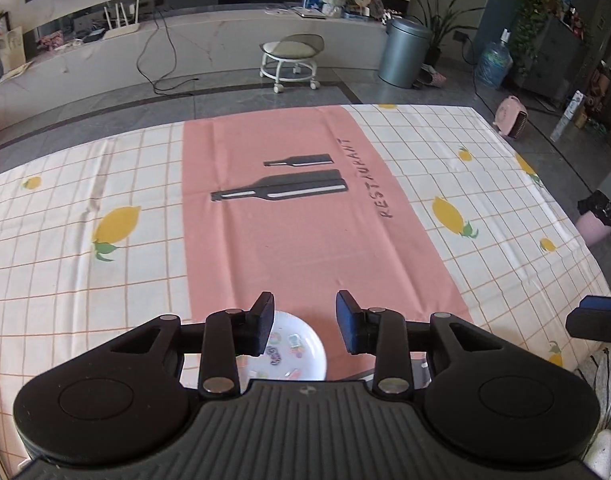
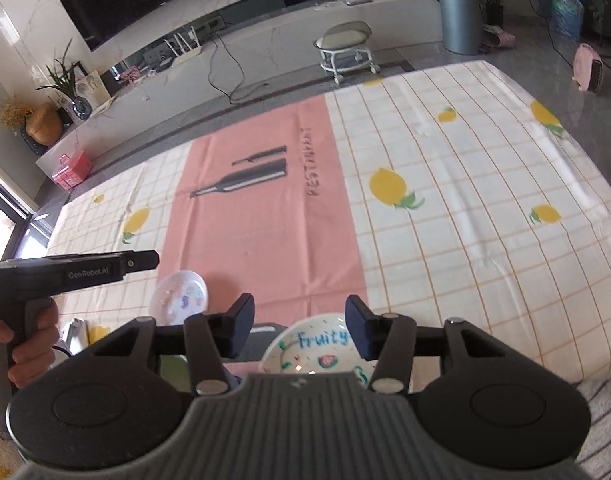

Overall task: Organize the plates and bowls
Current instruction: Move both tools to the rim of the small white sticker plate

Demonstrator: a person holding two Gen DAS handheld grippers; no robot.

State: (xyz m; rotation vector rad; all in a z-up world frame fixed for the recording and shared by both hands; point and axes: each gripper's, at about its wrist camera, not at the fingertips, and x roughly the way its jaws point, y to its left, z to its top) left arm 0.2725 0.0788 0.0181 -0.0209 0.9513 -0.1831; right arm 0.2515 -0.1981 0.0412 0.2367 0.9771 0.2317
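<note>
A small white bowl [image 1: 295,354] with coloured prints sits on the pink cloth strip just under my left gripper [image 1: 304,326], which is open and empty above it. The same bowl shows in the right wrist view [image 2: 183,296], left of centre. A white plate [image 2: 317,348] lettered "Fruity" lies at the near table edge under my right gripper [image 2: 299,330], which is open and empty. The left gripper's body [image 2: 73,272] reaches in from the left, held by a hand. The right gripper's tip [image 1: 597,318] shows at the right edge of the left wrist view.
The table carries a lemon-check cloth [image 1: 485,200] with a pink "RESTAURANT" runner [image 1: 305,220]. A dark tray-like object [image 2: 261,340] and a green item [image 2: 173,372] lie near the front edge, partly hidden. A striped towel [image 2: 601,408] sits at the near right. Stool [image 1: 291,60] and bin [image 1: 405,52] stand beyond.
</note>
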